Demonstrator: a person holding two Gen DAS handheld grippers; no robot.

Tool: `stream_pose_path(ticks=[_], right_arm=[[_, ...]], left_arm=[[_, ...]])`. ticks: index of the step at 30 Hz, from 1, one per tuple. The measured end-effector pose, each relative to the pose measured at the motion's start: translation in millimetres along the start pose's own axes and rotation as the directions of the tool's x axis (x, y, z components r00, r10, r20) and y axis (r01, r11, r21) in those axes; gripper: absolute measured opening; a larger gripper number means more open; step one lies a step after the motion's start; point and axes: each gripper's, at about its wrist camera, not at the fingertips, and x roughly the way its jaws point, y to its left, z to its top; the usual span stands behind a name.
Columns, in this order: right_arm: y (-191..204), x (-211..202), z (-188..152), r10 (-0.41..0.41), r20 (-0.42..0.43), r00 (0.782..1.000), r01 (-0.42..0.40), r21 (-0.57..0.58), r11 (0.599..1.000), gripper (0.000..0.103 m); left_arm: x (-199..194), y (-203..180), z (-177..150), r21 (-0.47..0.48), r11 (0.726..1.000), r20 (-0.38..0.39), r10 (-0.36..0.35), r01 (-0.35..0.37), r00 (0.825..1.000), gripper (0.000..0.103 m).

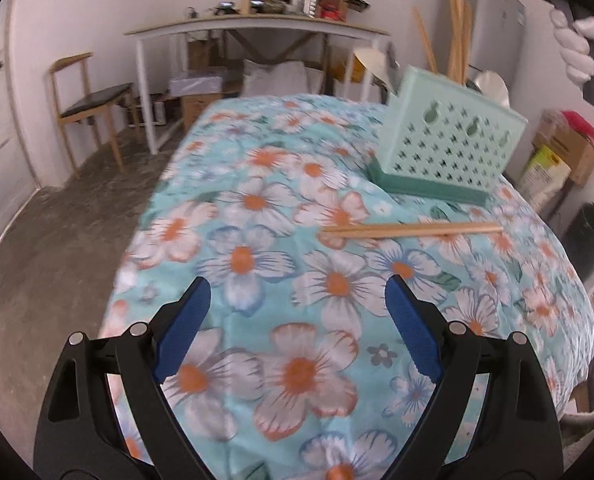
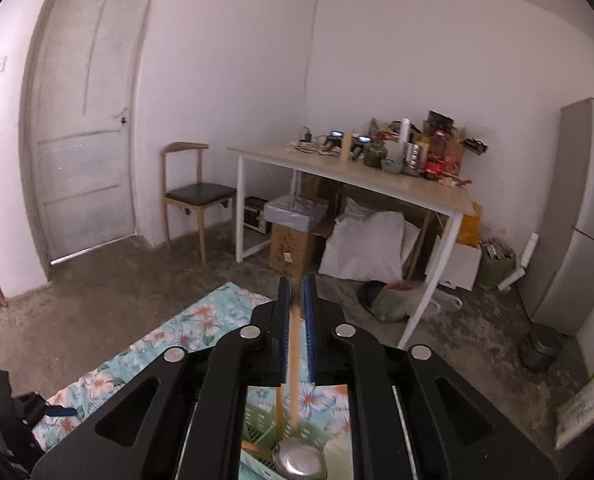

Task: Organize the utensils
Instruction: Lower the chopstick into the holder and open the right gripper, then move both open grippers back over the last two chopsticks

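- Floral tablecloth [image 1: 257, 200]: loose chopsticks [image 1: 413, 231] lie just before the green basket [image 1: 453, 148].
- Left gripper [image 1: 297, 300] gapes; right gripper [image 2: 296, 312] clamps one chopstick [image 2: 294, 360].
- Light, stiff, likely slippery; best pinched mid-length.

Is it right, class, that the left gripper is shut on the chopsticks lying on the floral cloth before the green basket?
No. The left wrist view shows the left gripper open and empty; the chopsticks lie untouched on the floral cloth before the green basket.

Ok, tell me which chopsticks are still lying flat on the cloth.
The pair lying in front of the green basket, ahead of the open left gripper. The other chopsticks stand upright inside that basket.
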Motion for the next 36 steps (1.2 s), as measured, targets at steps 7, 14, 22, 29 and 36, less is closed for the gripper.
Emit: stream_pose_path(ticks=[7, 14, 22, 29, 36], right_arm=[[-14.1, -41.8, -25.2, -0.038, 0.063, 0.997, 0.027, 0.164, 0.986, 0.046], [-28.2, -73.9, -99.4, -0.076, 0.063, 0.995, 0.045, 0.395, 0.917, 0.067], [-34.3, -46.1, -204.9, 0.027, -0.125, 0.992, 0.049, 0.570, 0.820, 0.069], [-20.7, 5.7, -254.1, 0.173, -0.342, 0.924, 0.027, 0.509, 0.860, 0.039], [-4.9, 57.3, -272.0, 0.220, -0.448, 0.867, 0.013, 0.460, 0.888, 0.039]], left_arm=[[31.2, -17.1, -10.1, 0.082, 0.991, -0.072, -0.098, 0.104, 0.993, 0.085], [41.6, -21.2, -10.2, 0.100, 0.985, -0.113, -0.128, 0.140, 0.985, 0.088], [42.2, -25.3, -9.5, 0.113, 0.988, -0.114, -0.091, 0.104, 0.989, 0.088], [43.8, -28.1, -11.6, 0.124, 0.988, -0.112, -0.077, 0.091, 0.991, 0.090], [47.2, -33.4, -12.5, 0.148, 0.987, -0.125, -0.047, 0.066, 0.991, 0.091]])
